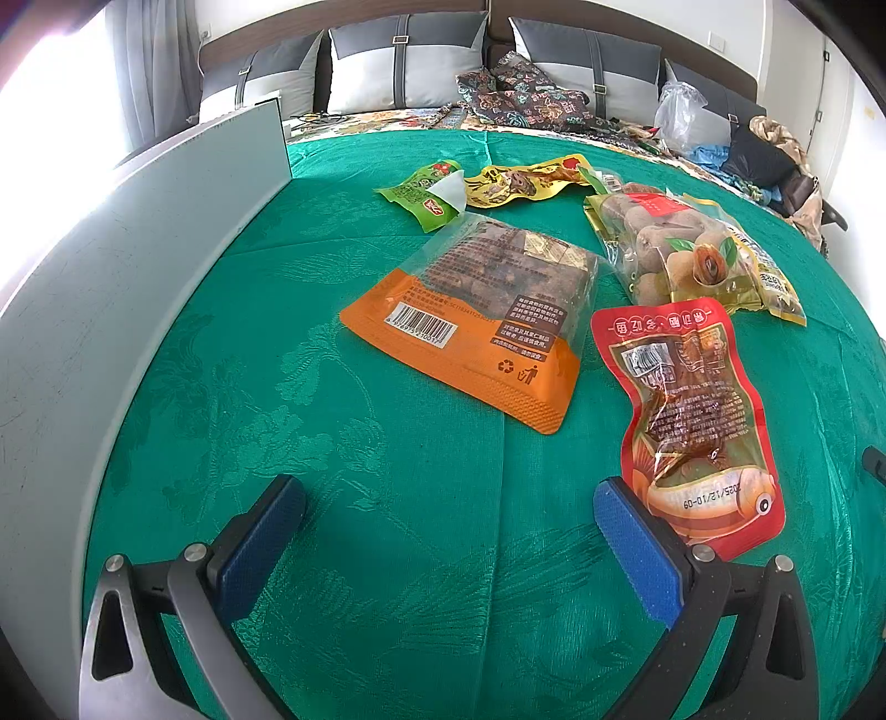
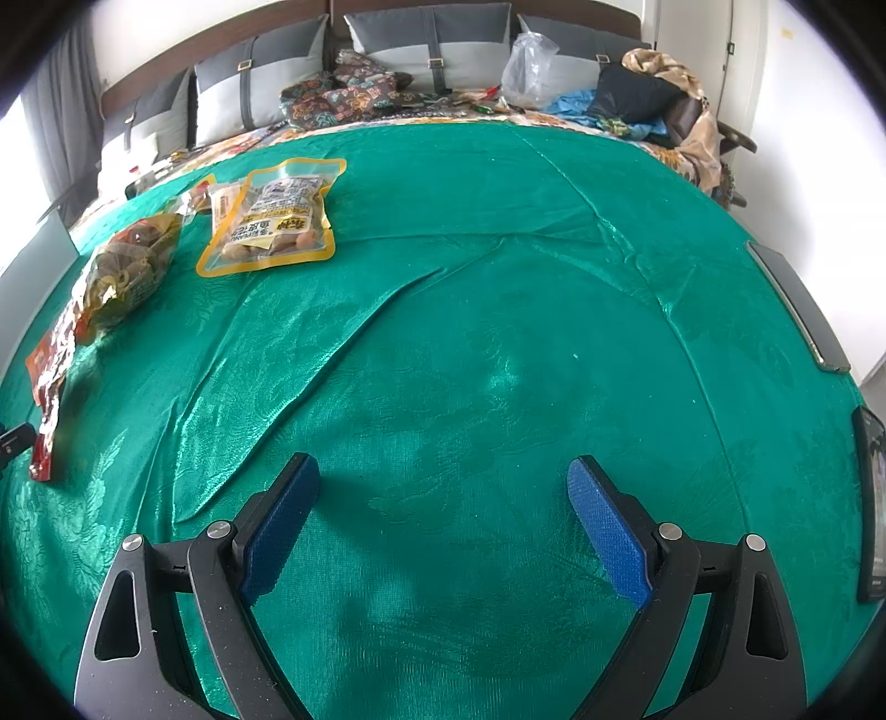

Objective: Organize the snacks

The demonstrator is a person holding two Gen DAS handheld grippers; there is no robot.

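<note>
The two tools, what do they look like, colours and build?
Both are alike: the left tool and right tool each have two flat fingers faced with textured blue pads, on black linkage arms with triangular cut-outs and round silver pivot bolts. No cables, sleeves or markings are visible.

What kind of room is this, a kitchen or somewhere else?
Most likely a bedroom. Grey cushions lean on a headboard, and the snack packets, like the orange packet, lie on a green cloth spread over what looks like a bed.
</note>
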